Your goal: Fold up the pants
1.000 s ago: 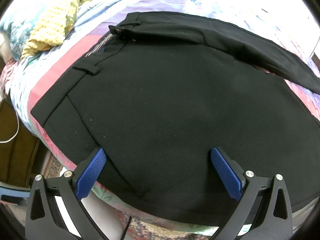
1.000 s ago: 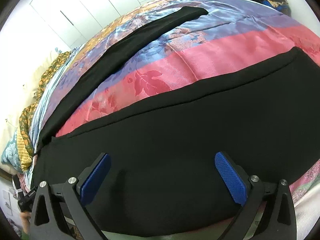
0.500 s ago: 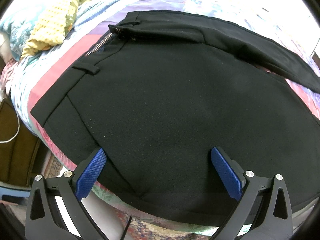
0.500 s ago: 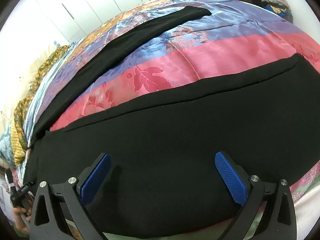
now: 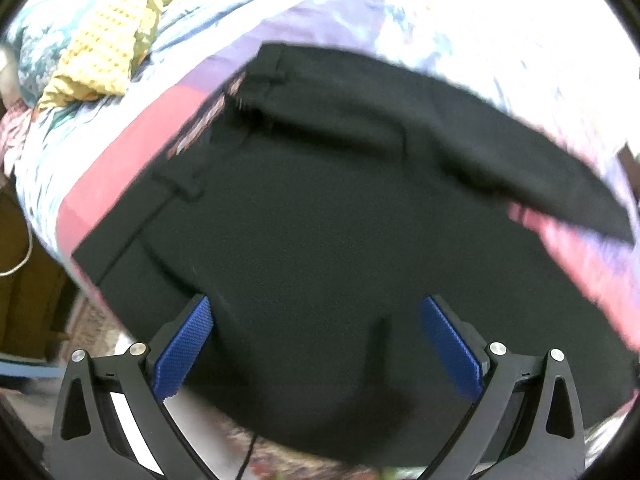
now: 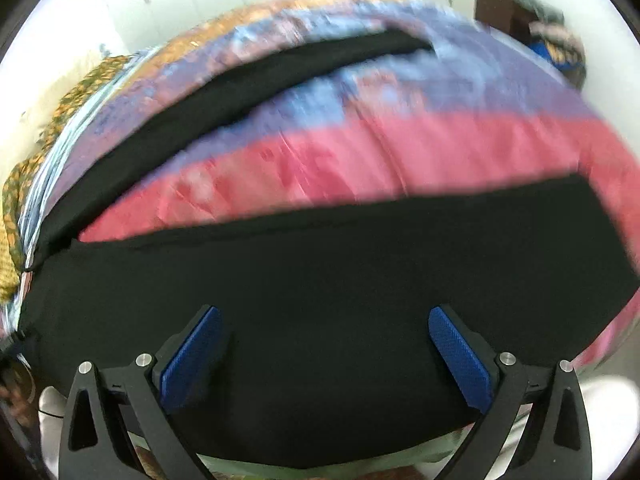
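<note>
Black pants (image 5: 320, 220) lie spread on a bed with a pink, purple and floral cover (image 5: 132, 136). The left wrist view shows the waistband with belt loops at upper left and one leg running off to the right. My left gripper (image 5: 316, 344) is open over the near edge of the seat area, blue pads apart. In the right wrist view the near leg (image 6: 340, 280) fills the lower frame and the far leg (image 6: 240, 96) lies diagonally beyond a pink strip. My right gripper (image 6: 328, 348) is open above the near leg, holding nothing.
A yellow knitted blanket (image 5: 104, 52) lies at the head of the bed. White wardrobe doors (image 6: 200, 4) stand behind the bed. Dark furniture with piled clothes (image 6: 532, 20) is at the far right. A brown cabinet (image 5: 24, 272) and patterned rug sit beside the bed's near edge.
Both views have shifted and blurred as the grippers moved. The left gripper has pulled back slightly toward the pants' near edge; the right view has swung, showing more of the bed's far side.
</note>
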`<move>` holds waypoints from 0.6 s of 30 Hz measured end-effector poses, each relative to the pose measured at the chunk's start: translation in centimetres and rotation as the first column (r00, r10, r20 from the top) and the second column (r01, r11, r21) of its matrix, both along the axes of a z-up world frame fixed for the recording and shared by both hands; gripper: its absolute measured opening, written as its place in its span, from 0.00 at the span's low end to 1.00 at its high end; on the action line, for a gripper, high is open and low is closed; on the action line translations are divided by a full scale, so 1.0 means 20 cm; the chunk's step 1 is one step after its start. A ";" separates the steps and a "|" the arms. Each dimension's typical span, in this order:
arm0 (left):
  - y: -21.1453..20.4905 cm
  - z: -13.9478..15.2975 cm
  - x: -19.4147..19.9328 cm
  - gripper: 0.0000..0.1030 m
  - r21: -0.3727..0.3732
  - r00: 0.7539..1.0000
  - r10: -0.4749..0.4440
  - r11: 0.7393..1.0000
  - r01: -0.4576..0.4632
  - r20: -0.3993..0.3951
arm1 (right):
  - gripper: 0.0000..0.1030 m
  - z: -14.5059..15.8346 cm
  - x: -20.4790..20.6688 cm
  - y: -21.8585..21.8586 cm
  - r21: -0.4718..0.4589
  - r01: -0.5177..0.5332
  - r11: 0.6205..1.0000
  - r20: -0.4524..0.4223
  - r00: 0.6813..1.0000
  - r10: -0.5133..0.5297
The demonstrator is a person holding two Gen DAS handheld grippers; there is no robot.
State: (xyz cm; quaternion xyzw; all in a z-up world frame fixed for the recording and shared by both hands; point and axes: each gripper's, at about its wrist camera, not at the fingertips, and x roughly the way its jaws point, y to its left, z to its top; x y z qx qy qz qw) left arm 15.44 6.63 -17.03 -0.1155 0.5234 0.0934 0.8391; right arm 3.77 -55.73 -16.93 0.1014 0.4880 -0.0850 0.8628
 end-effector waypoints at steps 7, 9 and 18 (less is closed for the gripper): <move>-0.03 0.29 0.32 0.99 -0.029 0.985 -0.011 0.999 0.017 0.173 | 0.99 0.22 0.52 0.27 0.027 -0.218 0.976 0.081 0.973 0.215; -0.06 0.30 0.39 0.99 -0.038 0.981 -0.018 0.999 0.025 0.191 | 0.99 0.25 0.71 0.40 0.049 -0.283 0.958 0.104 0.955 0.277; -0.12 -0.05 0.86 0.99 0.153 0.975 -0.024 0.988 -0.010 0.222 | 0.99 0.07 1.43 0.95 0.105 -0.516 0.850 0.082 0.856 0.510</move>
